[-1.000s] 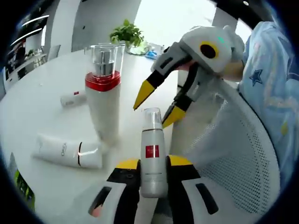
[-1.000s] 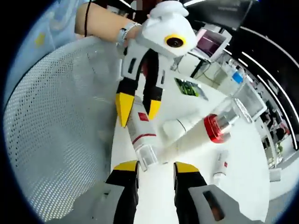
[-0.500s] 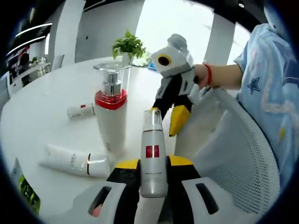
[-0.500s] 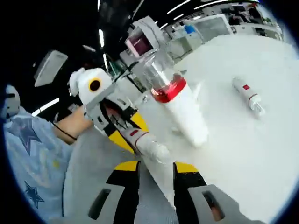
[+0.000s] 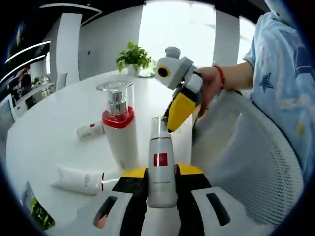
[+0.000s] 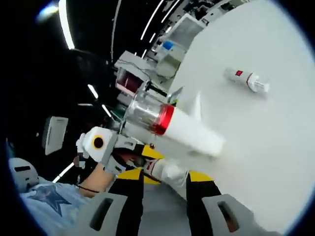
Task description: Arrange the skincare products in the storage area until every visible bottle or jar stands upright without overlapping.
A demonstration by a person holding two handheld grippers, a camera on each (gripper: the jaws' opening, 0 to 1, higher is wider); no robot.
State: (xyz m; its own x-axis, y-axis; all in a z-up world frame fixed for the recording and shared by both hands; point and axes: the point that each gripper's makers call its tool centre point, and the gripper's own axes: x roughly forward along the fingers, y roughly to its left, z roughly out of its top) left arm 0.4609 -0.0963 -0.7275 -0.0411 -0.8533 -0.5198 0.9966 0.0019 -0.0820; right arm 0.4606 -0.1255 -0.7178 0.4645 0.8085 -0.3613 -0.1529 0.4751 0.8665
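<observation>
My left gripper is shut on a slim white bottle with a red square label and a clear cap, held upright. My right gripper reaches in from the right, its yellow fingertips at that cap. In the right gripper view my right gripper stands open with the bottle's cap end between its jaws, and the left gripper is just behind it. A tall white pump bottle with a red collar stands upright on the white table.
A white tube lies on its side near the table's front. A small red-labelled tube lies flat further back, the same small tube. A white mesh chair stands at the right beside a person in blue. A potted plant is at the back.
The right gripper has come down and closer, so its jaws now straddle the held bottle's cap. The left gripper still holds the bottle; both views have shifted with the hands.
</observation>
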